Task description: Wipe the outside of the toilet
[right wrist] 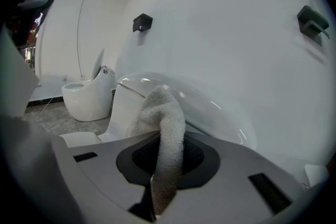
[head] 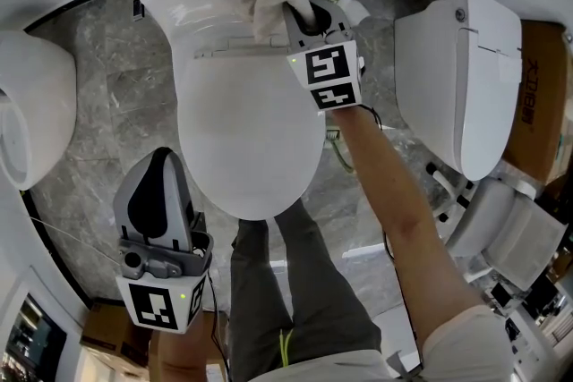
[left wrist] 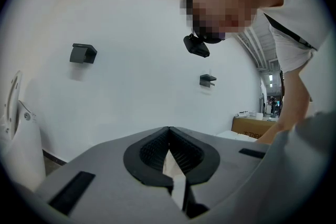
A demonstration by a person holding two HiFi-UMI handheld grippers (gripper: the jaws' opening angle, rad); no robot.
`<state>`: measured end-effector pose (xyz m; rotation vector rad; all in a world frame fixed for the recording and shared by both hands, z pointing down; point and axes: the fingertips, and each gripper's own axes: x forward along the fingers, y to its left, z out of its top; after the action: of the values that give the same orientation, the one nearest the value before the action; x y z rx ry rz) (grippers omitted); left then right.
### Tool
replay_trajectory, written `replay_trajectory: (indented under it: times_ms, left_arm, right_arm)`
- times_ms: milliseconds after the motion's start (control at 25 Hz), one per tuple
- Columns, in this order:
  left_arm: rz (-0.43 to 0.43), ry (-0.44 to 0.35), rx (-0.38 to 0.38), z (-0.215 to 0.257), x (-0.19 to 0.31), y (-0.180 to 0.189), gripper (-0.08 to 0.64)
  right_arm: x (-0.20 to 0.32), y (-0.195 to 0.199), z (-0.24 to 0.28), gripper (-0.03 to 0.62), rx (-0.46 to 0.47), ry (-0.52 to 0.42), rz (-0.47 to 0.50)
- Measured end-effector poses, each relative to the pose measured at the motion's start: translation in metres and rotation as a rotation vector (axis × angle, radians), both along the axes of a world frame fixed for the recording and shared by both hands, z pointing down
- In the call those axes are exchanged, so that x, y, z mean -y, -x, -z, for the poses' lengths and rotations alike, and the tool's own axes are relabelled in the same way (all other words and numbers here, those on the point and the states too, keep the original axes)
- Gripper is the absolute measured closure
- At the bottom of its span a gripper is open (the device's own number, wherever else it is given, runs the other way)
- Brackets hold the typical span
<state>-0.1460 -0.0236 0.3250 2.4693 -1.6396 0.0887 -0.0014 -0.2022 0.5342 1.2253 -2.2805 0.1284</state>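
In the head view a white toilet [head: 251,116] filled the middle of the frame, its lid down and its tank at the top edge. The right gripper [head: 303,15] reached to the upper centre, where the lid hinge met the tank, and its jaws were clamped on a pale towel [head: 271,0]. The towel was bunched against the tank's front face, just above the back of the lid. The right gripper view showed this closely: the towel ran up between the two dark pads and folded over onto the glossy curve of the tank.

The left gripper [head: 161,167] hung at the lower left of the head view, well apart from the toilet bowl and over the grey marble floor [head: 98,94]. In its own view the jaws met at their tips with nothing held between them, pointing toward a plain white wall [left wrist: 131,50].

A second toilet [head: 461,76] stood at the right of the head view with its lid raised, and part of a third [head: 31,116] showed at the left edge. The person's dark trouser legs [head: 300,282] appeared at the bottom centre, just below the front of the bowl.
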Motion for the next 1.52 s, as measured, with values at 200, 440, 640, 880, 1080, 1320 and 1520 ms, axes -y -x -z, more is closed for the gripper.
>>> replay_trajectory:
  times_ms: [200, 440, 640, 880, 1080, 1320, 1520]
  left_arm:
    - [-0.021, -0.001, 0.003, 0.0, 0.001, -0.016, 0.543]
    - [-0.045, 0.001, 0.0, 0.001, 0.004, -0.038, 0.543]
    - [-0.072, 0.002, 0.0, 0.0, 0.006, -0.057, 0.543]
    - [-0.099, -0.003, -0.002, 0.006, 0.008, -0.076, 0.543]
    - [-0.109, -0.009, -0.004, 0.014, 0.008, -0.083, 0.543]
    - [-0.123, 0.0, -0.011, 0.026, -0.001, -0.085, 0.543]
    - [-0.122, 0.005, 0.001, 0.043, -0.009, -0.081, 0.543]
  right_arm:
    - [-0.002, -0.021, -0.002, 0.522, -0.001, 0.006, -0.026]
    - [-0.006, -0.054, -0.006, 0.522, -0.013, 0.016, -0.056]
    - [-0.011, -0.081, -0.009, 0.522, -0.01, 0.03, -0.085]
    - [-0.019, -0.113, -0.009, 0.522, 0.033, 0.063, -0.155]
    - [-0.024, -0.14, -0.004, 0.522, 0.043, 0.077, -0.213]
    - [-0.045, -0.175, 0.007, 0.522, 0.144, 0.144, -0.343]
    - [-0.077, -0.201, 0.037, 0.522, 0.195, 0.167, -0.415]
